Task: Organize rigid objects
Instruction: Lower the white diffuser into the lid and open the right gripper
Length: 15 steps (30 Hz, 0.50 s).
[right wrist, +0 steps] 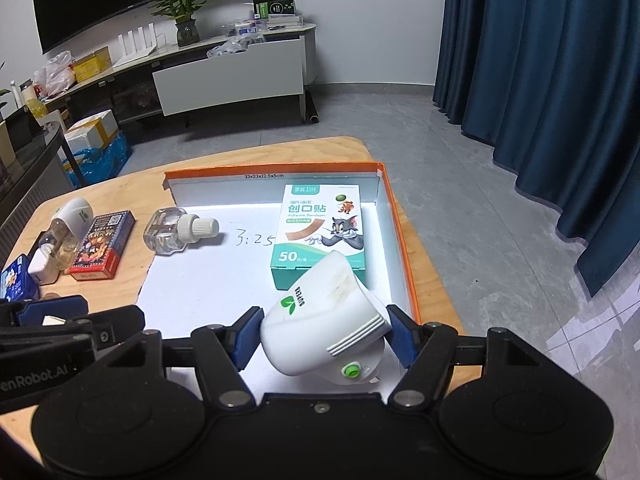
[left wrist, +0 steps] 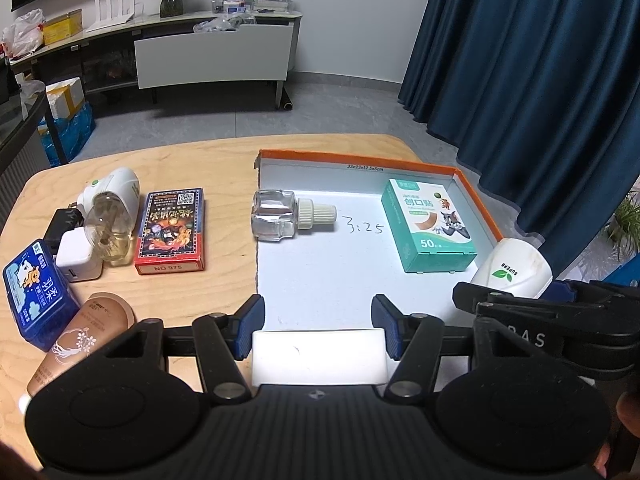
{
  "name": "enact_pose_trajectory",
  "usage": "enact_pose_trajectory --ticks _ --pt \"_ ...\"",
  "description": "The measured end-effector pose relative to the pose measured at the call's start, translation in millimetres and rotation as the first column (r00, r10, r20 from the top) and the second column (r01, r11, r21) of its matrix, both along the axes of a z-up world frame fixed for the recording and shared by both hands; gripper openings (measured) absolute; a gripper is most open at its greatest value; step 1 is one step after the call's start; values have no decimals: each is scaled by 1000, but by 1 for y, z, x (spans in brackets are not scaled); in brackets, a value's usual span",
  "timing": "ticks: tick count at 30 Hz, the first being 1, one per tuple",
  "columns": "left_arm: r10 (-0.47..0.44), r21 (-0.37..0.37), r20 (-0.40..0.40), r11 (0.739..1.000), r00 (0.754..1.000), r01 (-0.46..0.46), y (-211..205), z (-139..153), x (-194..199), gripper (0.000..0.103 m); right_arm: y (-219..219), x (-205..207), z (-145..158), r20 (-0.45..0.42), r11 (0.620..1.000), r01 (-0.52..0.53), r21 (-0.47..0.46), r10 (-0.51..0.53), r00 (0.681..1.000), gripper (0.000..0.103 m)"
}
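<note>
My right gripper is shut on a white mosquito-repellent heater, held over the front right of the orange-rimmed white tray; the heater also shows in the left wrist view. My left gripper is shut on a white block over the tray's front edge. In the tray lie a clear refill bottle and a green bandage box.
On the wooden table left of the tray: a second heater with bottle, a card box, a white charger, a blue box, a brown tube. Blue curtains hang right.
</note>
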<state>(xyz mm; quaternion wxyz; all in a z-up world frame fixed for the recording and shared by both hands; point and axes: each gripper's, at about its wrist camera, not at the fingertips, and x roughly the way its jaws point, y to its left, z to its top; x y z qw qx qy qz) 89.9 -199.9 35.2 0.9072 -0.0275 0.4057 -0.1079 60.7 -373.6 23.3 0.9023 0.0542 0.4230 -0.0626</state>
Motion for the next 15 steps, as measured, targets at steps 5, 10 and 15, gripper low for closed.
enact_pose_trajectory --ticks 5,10,15 --pt "-1 -4 -3 1000 1000 1 0 -1 4 60 0 1 -1 -2 1000 1 -4 -1 1000 79" --pt "1 -5 -3 1000 1000 -1 1 -2 6 60 -2 4 3 13 1000 -4 -1 4 1000 74" --pt "-3 -9 -3 1000 1000 3 -1 -2 9 60 -3 2 15 68 1000 -4 10 3 998 74"
